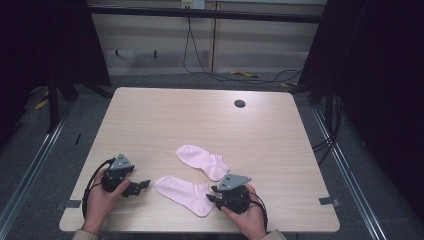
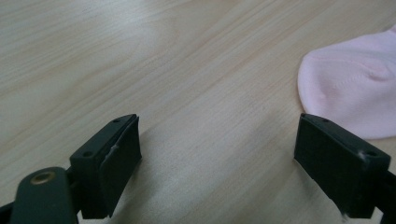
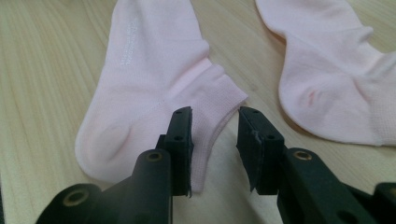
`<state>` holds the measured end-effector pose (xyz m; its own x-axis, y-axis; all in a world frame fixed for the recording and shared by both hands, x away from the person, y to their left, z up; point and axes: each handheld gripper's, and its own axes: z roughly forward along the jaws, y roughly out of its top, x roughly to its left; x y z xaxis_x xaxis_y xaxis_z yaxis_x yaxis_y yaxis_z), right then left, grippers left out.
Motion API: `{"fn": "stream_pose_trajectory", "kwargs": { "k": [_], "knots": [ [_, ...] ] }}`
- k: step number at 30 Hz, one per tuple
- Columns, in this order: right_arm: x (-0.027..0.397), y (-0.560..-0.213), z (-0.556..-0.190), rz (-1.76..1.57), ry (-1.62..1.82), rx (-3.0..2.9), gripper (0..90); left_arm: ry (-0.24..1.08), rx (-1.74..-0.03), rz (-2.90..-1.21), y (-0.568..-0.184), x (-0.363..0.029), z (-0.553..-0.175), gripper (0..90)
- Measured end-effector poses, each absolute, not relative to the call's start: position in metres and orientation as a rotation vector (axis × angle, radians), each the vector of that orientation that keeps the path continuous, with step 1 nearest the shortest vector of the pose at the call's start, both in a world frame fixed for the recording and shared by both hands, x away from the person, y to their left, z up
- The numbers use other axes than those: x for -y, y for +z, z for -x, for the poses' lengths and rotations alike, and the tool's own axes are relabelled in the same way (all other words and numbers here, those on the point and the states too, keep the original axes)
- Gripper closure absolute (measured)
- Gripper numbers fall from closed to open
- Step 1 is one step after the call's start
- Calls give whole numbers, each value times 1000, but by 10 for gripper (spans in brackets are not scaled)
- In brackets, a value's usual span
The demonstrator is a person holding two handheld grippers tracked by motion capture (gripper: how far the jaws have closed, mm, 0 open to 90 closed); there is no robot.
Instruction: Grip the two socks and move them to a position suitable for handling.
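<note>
1. table (image 1: 200, 115) light wood, two pink socks lying flat near its front edge
2. near sock (image 1: 184, 194) lies between the two grippers, toe end toward the left gripper, cuff end toward the right one
3. far sock (image 1: 202, 161) just behind it, angled, cuff end near the right gripper, the two socks close but whether they touch cannot be told
4. left gripper (image 1: 136, 188) low at the table's front left, held in the left hand (image 1: 102, 200), pointing toward the near sock's toe
5. left gripper view: jaws stand wide apart, bare wood between them, nothing held; near sock's toe (image 2: 355, 88) sits just past the right-side jaw, not between the pads
6. right gripper (image 1: 214, 196) at the near sock's cuff, held in the right hand (image 1: 250, 215)
7. right gripper view: jaws partly apart with a clear gap, cuff edge (image 3: 219, 116) lies under and between the tips; pads not pressing on it, no grip
8. same view: far sock (image 3: 327, 74) off to the right, clear of the jaws
</note>
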<state>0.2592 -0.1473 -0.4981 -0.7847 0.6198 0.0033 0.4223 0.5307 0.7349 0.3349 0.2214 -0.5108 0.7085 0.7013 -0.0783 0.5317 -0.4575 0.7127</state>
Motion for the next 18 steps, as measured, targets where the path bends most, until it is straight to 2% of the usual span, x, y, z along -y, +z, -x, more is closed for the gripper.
{"fn": "stream_pose_trajectory", "kwargs": {
  "k": [10,18],
  "knots": [
    [147,-498,-257,-837,1071,-2501,667,278,-925,-2151,-505,-201,-339,141],
    [148,-498,-258,-838,1083,-2496,667,283,-926,-2167,-504,-187,-339,179]
  ]
}}
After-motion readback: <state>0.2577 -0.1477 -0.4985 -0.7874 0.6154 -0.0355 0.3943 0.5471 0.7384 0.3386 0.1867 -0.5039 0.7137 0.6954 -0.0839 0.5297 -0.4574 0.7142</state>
